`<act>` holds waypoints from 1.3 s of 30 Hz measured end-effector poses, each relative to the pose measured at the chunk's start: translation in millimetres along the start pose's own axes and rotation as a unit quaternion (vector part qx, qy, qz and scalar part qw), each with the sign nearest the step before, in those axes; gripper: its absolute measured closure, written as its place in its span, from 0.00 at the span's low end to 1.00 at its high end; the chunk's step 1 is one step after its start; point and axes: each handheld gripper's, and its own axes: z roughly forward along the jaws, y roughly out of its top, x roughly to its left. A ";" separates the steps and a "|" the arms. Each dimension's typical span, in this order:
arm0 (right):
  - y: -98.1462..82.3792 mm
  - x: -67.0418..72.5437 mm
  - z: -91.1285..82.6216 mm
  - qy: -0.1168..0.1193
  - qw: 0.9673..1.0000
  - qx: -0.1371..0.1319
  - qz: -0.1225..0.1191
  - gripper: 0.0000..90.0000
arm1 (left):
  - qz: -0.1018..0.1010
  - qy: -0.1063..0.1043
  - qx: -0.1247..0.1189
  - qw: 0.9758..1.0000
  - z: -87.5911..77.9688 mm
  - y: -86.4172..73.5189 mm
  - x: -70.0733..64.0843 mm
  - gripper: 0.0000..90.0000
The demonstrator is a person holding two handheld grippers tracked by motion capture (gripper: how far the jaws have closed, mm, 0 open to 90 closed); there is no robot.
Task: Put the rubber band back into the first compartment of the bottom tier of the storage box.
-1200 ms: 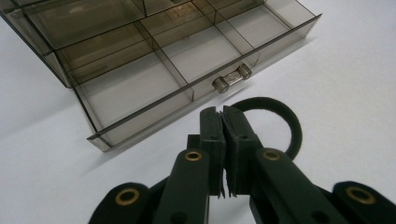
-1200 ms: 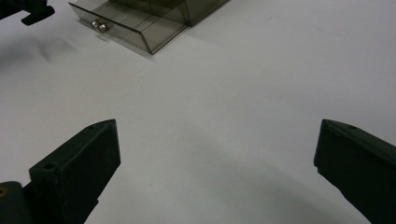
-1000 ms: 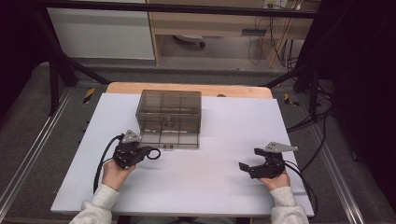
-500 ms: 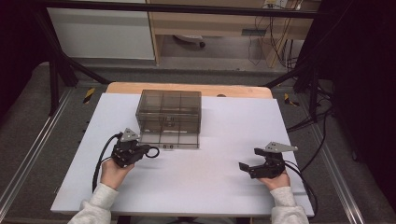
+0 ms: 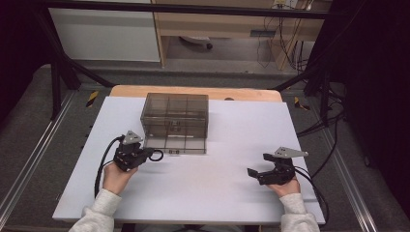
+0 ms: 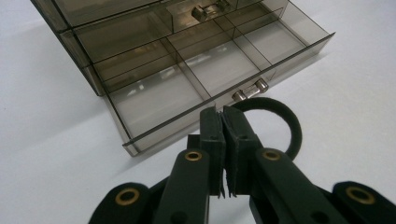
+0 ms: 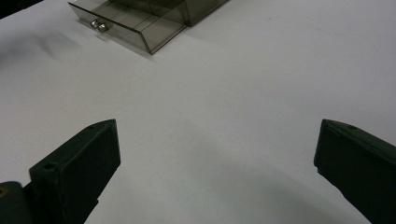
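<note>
We look down on what seems a lab or test room set up for recording. A white tabletop point(image 5: 193, 193) stands inside a black metal frame point(image 5: 58, 72). Beyond the tabletop, loose cables point(image 5: 270, 48) hang under a wooden bench point(image 5: 217, 24). Around the tabletop lies grey carpet point(image 5: 29, 130) with metal floor rails point(image 5: 29, 164) and yellow-black tape marks point(image 5: 92, 98).
</note>
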 end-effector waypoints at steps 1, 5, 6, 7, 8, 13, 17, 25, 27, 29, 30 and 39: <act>0.0 0.1 -0.1 0.000 1.000 0.000 0.000 0.01 | 0.000 0.001 0.000 1.000 0.1 0.2 0.2 0.96; 0.0 -0.1 -0.2 0.000 1.000 0.000 0.000 0.01 | -0.001 0.001 -0.001 1.000 0.1 1.7 1.5 0.96; 0.0 0.0 -0.1 0.000 1.000 0.000 0.000 0.01 | 0.001 0.003 0.000 1.000 0.1 2.3 1.4 0.96; 0.0 0.0 -0.1 0.000 1.000 0.000 0.000 0.01 | 0.000 0.002 -0.002 1.000 0.0 2.8 1.7 0.96; 0.0 -0.1 -0.1 0.000 1.000 0.000 0.000 0.01 | -0.001 0.002 -0.002 1.000 -0.3 3.3 2.0 0.96; 0.0 -0.1 -0.1 0.000 1.000 0.000 0.000 0.01 | 0.000 0.003 -0.005 1.000 -1.4 5.4 3.4 0.96; -0.1 0.0 0.2 0.001 1.000 0.002 -0.001 0.01 | -0.001 0.005 -0.006 1.000 -1.3 7.4 4.6 0.96; -0.2 0.0 0.5 0.000 1.000 0.002 -0.001 0.01 | -0.002 0.007 -0.007 1.000 -1.2 10.3 6.0 0.96; -0.3 0.2 0.5 0.000 1.000 0.003 0.001 0.01 | -0.003 0.006 -0.008 1.000 -1.0 10.8 6.7 0.96; -0.3 0.2 0.5 0.000 1.000 0.003 0.001 0.01 | -0.002 0.008 -0.006 1.000 -0.6 11.1 7.0 0.96; -0.3 0.1 0.5 0.000 1.000 0.003 0.000 0.01 | -0.003 0.008 -0.005 1.000 -0.2 11.2 7.2 0.96; -0.3 0.3 0.7 0.000 1.000 0.004 0.001 0.01 | -0.001 0.009 -0.007 1.000 0.4 14.0 7.9 0.96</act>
